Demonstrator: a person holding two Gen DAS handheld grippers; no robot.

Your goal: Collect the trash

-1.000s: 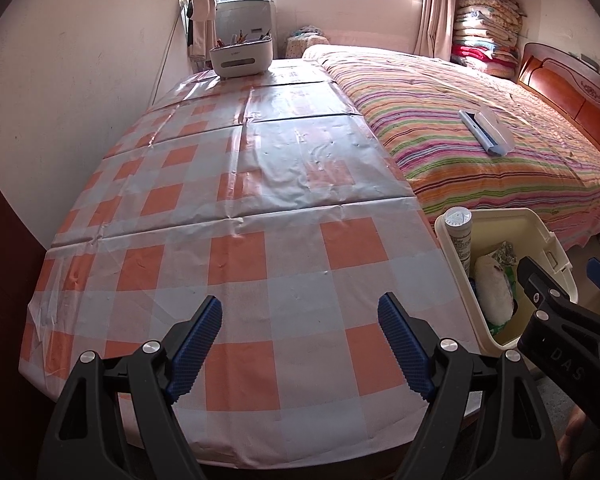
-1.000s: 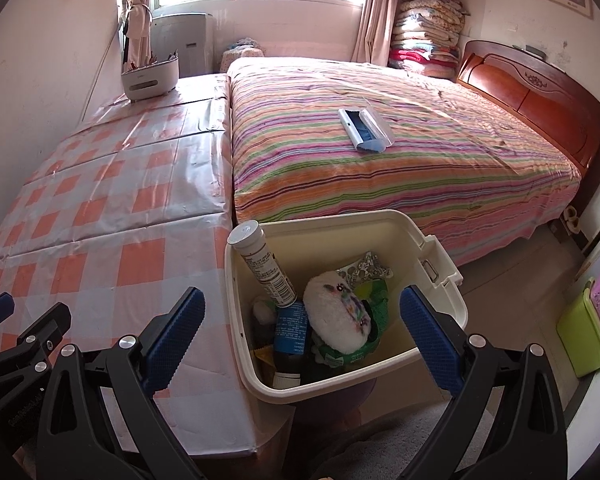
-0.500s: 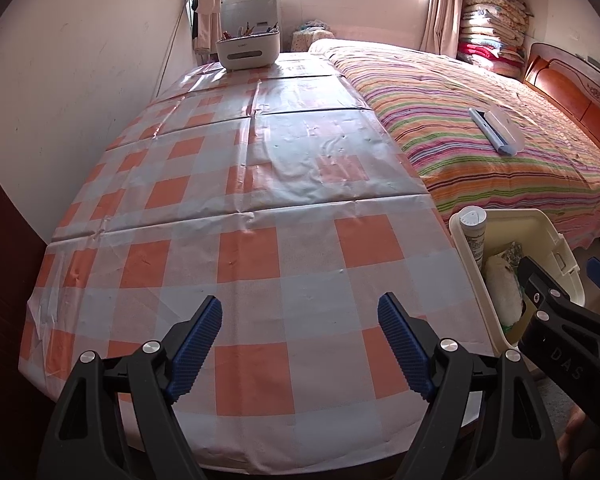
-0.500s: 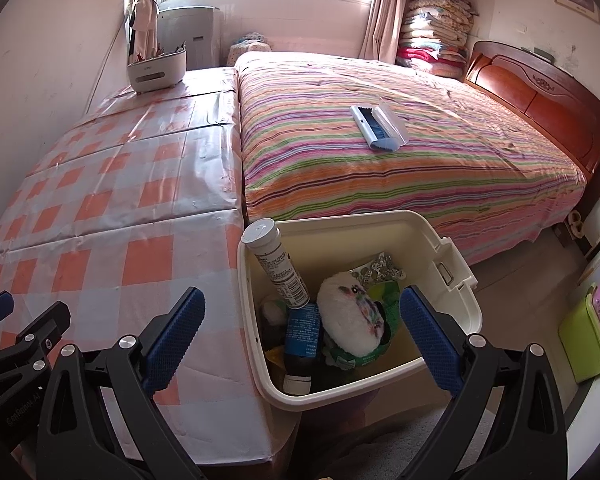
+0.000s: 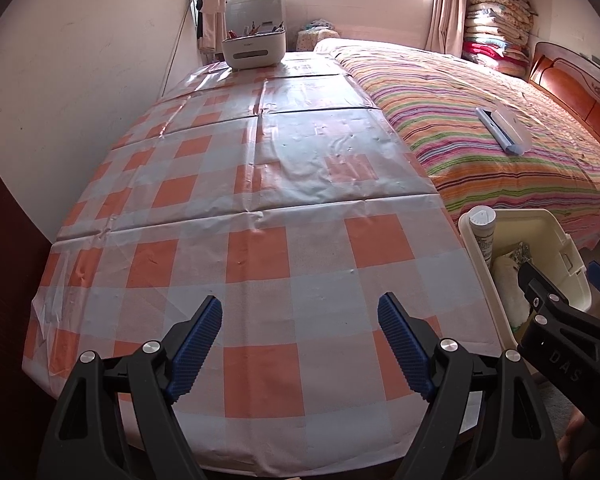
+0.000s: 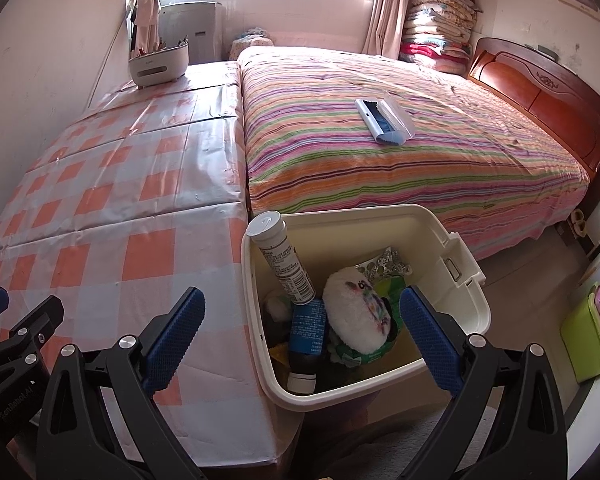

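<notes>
The left gripper (image 5: 300, 338), fingers spread and holding nothing, hovers low in frame over the checkered tablecloth (image 5: 260, 208). The right gripper (image 6: 302, 330), likewise spread and empty, frames the cream bin (image 6: 466, 280) at lower centre, holding a white tube (image 6: 280, 258), a fluffy white ball (image 6: 356, 312) and wrappers

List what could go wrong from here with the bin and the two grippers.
1. The white tube leans on the bin rim with its cap above the edge; a knock might tip it out onto the checked cloth.
2. The bin sits off the table edge, so a push from the open right gripper could shift it.
3. The left gripper and the right one are close; they may collide.
</notes>
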